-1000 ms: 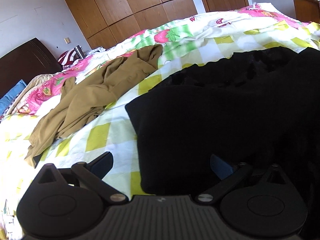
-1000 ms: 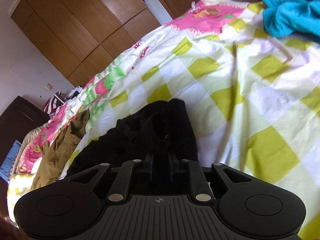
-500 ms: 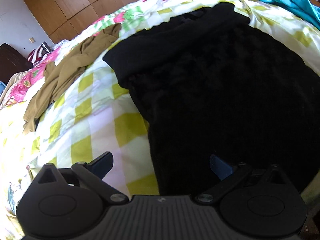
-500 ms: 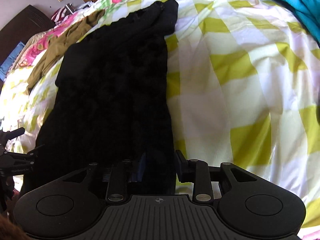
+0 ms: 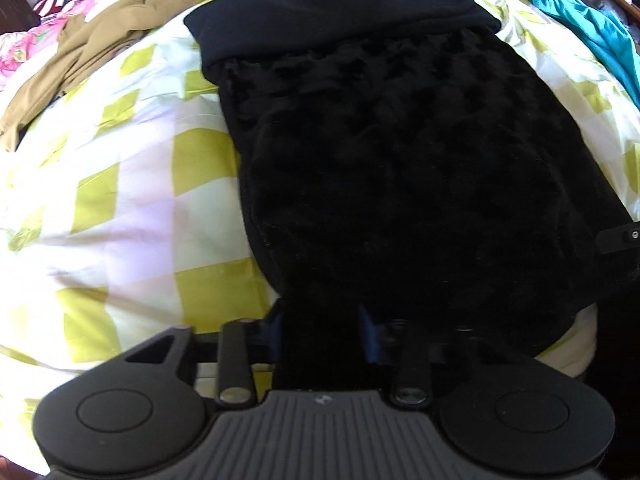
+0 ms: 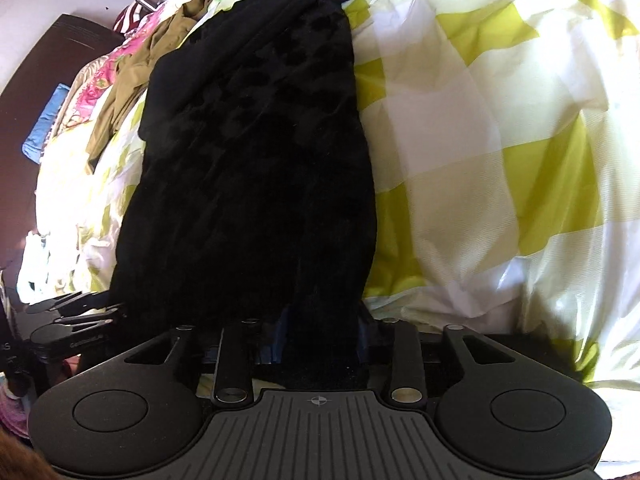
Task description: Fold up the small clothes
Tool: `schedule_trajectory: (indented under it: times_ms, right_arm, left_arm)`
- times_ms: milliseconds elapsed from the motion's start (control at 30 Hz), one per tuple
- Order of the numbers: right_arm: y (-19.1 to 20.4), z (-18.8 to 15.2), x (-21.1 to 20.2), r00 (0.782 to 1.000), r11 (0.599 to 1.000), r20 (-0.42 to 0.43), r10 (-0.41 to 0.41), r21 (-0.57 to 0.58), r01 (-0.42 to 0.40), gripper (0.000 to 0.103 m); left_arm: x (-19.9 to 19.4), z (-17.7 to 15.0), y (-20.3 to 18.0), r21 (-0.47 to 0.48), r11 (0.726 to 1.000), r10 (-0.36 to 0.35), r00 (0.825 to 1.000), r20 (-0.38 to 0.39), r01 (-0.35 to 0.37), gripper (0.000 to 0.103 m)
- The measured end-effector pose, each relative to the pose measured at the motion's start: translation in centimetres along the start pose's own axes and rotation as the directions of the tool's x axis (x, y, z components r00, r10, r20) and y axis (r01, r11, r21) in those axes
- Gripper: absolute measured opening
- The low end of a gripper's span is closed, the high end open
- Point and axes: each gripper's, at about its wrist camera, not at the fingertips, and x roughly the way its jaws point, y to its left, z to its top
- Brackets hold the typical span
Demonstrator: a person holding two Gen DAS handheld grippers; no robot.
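Observation:
A black fuzzy garment (image 5: 400,152) lies stretched lengthwise on the yellow-checked bed sheet (image 5: 120,200), its far end folded over in a band. My left gripper (image 5: 322,334) is shut on the garment's near edge at its left corner. My right gripper (image 6: 320,338) is shut on the same near edge at its right corner; the garment (image 6: 256,168) runs away from it. The left gripper shows at the left edge of the right wrist view (image 6: 76,312).
A tan garment (image 5: 100,44) lies crumpled on the bed at the far left. A turquoise garment (image 5: 600,36) lies at the far right. A dark headboard (image 6: 48,64) and pink flowered bedding (image 6: 100,80) are beyond.
Both grippers pulled back to the garment's near edge, stretching it out flat. The left gripper, open before, has closed on the fabric. The right gripper reopened slightly, then closed on the near edge.

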Motion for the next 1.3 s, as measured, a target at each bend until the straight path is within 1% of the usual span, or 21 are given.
schedule_trajectory:
  times_ms: [33, 167, 267, 367, 467, 500, 533, 600, 700, 767, 800, 833, 933, 967, 1033, 1100, 1133, 1200, 1233, 1267, 1300]
  right_arm:
    - [-0.1, 0.1, -0.4, 0.999, 0.998, 0.008, 0.049, 0.030, -0.049, 0.013]
    - [0.1, 0.5, -2.9, 0.966, 0.965, 0.106, 0.235, 0.091, -0.245, 0.012]
    - [1.4, 2.1, -4.9, 0.911, 0.923, 0.212, 0.354, 0.076, -0.376, 0.012]
    - [3.4, 5.9, -5.7, 0.855, 0.890, 0.292, 0.428, 0.029, -0.455, 0.012]
    - [5.2, 11.6, -5.4, 0.811, 0.872, 0.366, 0.456, -0.001, -0.490, 0.011]
    - [6.1, 14.2, -4.8, 0.796, 0.875, 0.411, 0.444, -0.007, -0.484, 0.011]
    - [6.3, 16.4, -4.2, 0.785, 0.880, 0.455, 0.420, 0.008, -0.475, 0.012]
    - [6.1, 20.9, -2.1, 0.765, 0.895, 0.546, 0.342, 0.059, -0.443, 0.013]
    - [5.6, 25.9, 1.2, 0.787, 0.960, 0.595, 0.163, 0.088, -0.265, 0.016]
    - [5.0, 27.0, 2.9, 0.799, 0.973, 0.591, 0.110, 0.101, -0.209, 0.020]
    - [4.5, 26.8, 3.6, 0.799, 0.978, 0.594, 0.095, 0.096, -0.187, 0.023]
    - [4.3, 26.3, 3.9, 0.798, 0.983, 0.596, 0.090, 0.074, -0.166, 0.031]
    - [4.3, 24.5, 4.1, 0.792, 0.997, 0.607, 0.074, -0.038, -0.064, 0.068]
    - [4.4, 24.2, 4.1, 0.790, 0.997, 0.609, 0.071, -0.074, -0.033, 0.069]
    - [4.8, 24.4, 3.7, 0.793, 0.994, 0.603, 0.088, -0.109, -0.027, 0.069]
    - [5.0, 25.6, 3.2, 0.796, 0.994, 0.596, 0.106, -0.087, -0.067, 0.072]
    - [4.7, 26.5, 3.1, 0.807, 0.991, 0.576, 0.130, -0.050, -0.125, 0.077]
    - [3.6, 28.0, 3.4, 0.806, 0.961, 0.555, 0.206, 0.039, -0.272, 0.077]
    - [3.6, 28.5, 3.5, 0.814, 0.958, 0.549, 0.190, 0.078, -0.276, 0.077]
    - [4.1, 28.7, 3.2, 0.811, 0.967, 0.562, 0.165, 0.071, -0.246, 0.079]
    - [4.7, 28.8, 2.9, 0.800, 0.978, 0.580, 0.153, 0.028, -0.207, 0.079]
  left_arm:
    - [-0.4, 0.1, -0.1, -0.002, 1.000, 0.000, 1.000, 0.004, 0.000, 0.023]
    - [-2.4, 0.6, 0.5, -0.045, 0.997, -0.068, 0.997, 0.039, 0.070, 0.023]
    - [-4.3, 2.9, 2.1, -0.113, 0.977, -0.167, 0.977, 0.132, 0.182, 0.023]
    - [-6.0, 7.0, 4.2, -0.126, 0.964, -0.195, 0.942, 0.273, 0.236, 0.023]
    - [-5.9, 12.4, 7.4, -0.169, 0.942, -0.206, 0.899, 0.386, 0.288, 0.023]
    - [-5.2, 14.3, 8.5, -0.186, 0.940, -0.190, 0.892, 0.411, 0.286, 0.023]
    - [-4.3, 16.1, 9.5, -0.211, 0.938, -0.164, 0.889, 0.428, 0.274, 0.024]
    - [-1.1, 19.9, 11.8, -0.288, 0.925, -0.104, 0.895, 0.433, 0.247, 0.025]
    - [3.3, 23.6, 13.8, -0.356, 0.915, -0.025, 0.907, 0.420, 0.190, 0.027]
    - [5.3, 24.4, 14.2, -0.368, 0.915, -0.001, 0.914, 0.406, 0.165, 0.030]
    - [5.7, 24.1, 14.0, -0.361, 0.919, 0.004, 0.911, 0.413, 0.159, 0.032]
    - [6.0, 23.6, 13.8, -0.350, 0.925, 0.014, 0.905, 0.425, 0.150, 0.033]
    - [6.9, 23.0, 13.7, -0.319, 0.939, 0.023, 0.901, 0.434, 0.129, 0.035]
    - [7.2, 23.4, 14.1, -0.325, 0.936, 0.019, 0.905, 0.425, 0.133, 0.035]
    - [6.8, 24.0, 14.5, -0.346, 0.925, 0.005, 0.906, 0.424, 0.157, 0.035]
    - [6.6, 24.7, 15.2, -0.398, 0.892, -0.028, 0.905, 0.425, 0.214, 0.036]
    - [6.8, 25.0, 15.6, -0.432, 0.870, -0.044, 0.910, 0.412, 0.238, 0.038]
    - [7.4, 25.7, 16.3, -0.507, 0.829, -0.044, 0.931, 0.363, 0.237, 0.038]
    - [7.6, 26.1, 16.4, -0.524, 0.823, -0.035, 0.941, 0.338, 0.219, 0.038]
    - [7.8, 26.4, 16.6, -0.542, 0.813, -0.030, 0.945, 0.325, 0.212, 0.038]
    - [7.7, 26.4, 16.8, -0.555, 0.801, -0.030, 0.942, 0.335, 0.223, 0.038]
